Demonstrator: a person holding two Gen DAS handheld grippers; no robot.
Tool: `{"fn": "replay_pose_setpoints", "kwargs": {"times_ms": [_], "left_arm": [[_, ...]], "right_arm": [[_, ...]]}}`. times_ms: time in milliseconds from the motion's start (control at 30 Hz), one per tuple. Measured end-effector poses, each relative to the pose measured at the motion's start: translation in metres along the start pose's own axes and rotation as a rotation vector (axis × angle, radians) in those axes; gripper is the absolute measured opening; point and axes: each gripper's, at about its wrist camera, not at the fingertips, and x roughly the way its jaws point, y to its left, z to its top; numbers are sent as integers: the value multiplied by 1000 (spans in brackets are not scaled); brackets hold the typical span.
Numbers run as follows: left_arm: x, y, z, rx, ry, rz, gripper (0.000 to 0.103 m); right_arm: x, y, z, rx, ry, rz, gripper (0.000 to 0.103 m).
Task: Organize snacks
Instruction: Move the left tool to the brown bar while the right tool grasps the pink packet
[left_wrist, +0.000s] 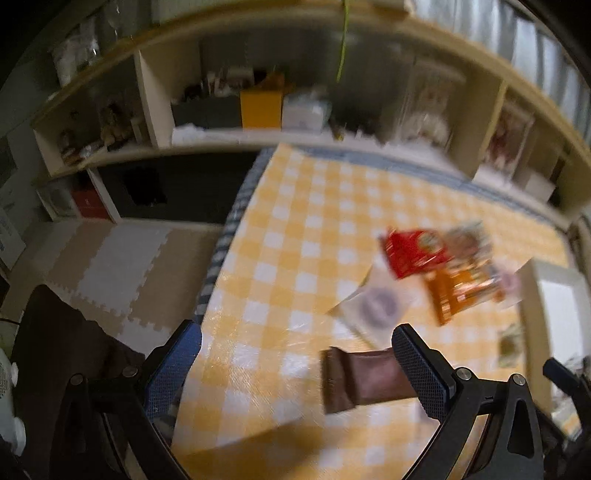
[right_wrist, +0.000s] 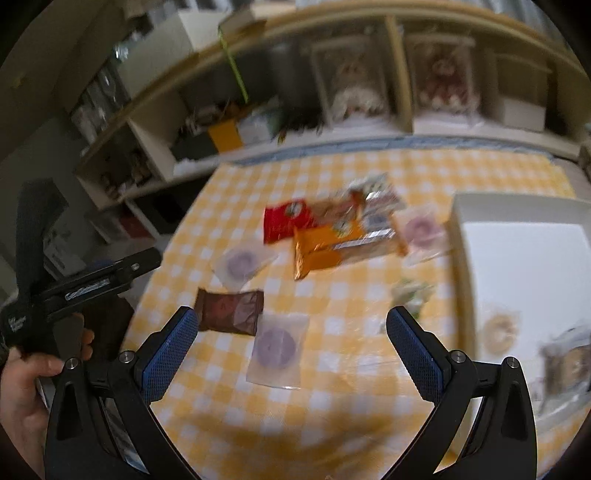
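Both views are motion-blurred. My left gripper (left_wrist: 295, 369) is open above the yellow checked tablecloth (left_wrist: 295, 240). A brown snack packet (left_wrist: 362, 380) lies flat, its end hidden behind the right finger (left_wrist: 417, 369). My right gripper (right_wrist: 291, 354) is also open, and a clear packet with a purple cookie (right_wrist: 275, 347) lies between its fingers on the cloth. The brown packet (right_wrist: 231, 310) lies just beyond its left finger. Farther back are a red packet (right_wrist: 288, 219), an orange packet (right_wrist: 321, 251) and two more purple cookie packets (right_wrist: 240, 264) (right_wrist: 421, 230).
A white tray (right_wrist: 524, 266) on the right holds a pale ring cookie (right_wrist: 498, 332) and a dark packet (right_wrist: 569, 363). A green-and-white packet (right_wrist: 410, 291) lies beside its edge. Shelves (left_wrist: 258, 140) stand behind the table. A hand (right_wrist: 22, 376) holds the left gripper (right_wrist: 147, 260).
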Motion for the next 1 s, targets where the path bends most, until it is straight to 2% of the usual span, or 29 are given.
{"fn": "replay_pose_setpoints", "kwargs": {"times_ms": [233, 367, 500, 667, 767, 833, 1000], "left_arm": [[67, 4, 2, 32, 89, 41, 103], [83, 0, -1, 70, 102, 46, 103], [86, -8, -11, 151, 125, 82, 103], [79, -13, -24, 212, 182, 70, 103], [76, -15, -29, 217, 228, 42, 103], [75, -17, -32, 213, 252, 36, 103], [72, -29, -40, 228, 311, 19, 103]], "right_arm": [[57, 10, -29, -93, 107, -25, 103], [74, 12, -42, -133, 135, -42, 103], [81, 19, -50, -189, 112, -49, 101], [90, 25, -57, -283, 117, -130, 88], [86, 16, -55, -251, 115, -130, 73], [83, 9, -51, -223, 123, -138, 58], [75, -12, -47, -142, 156, -153, 54]]}}
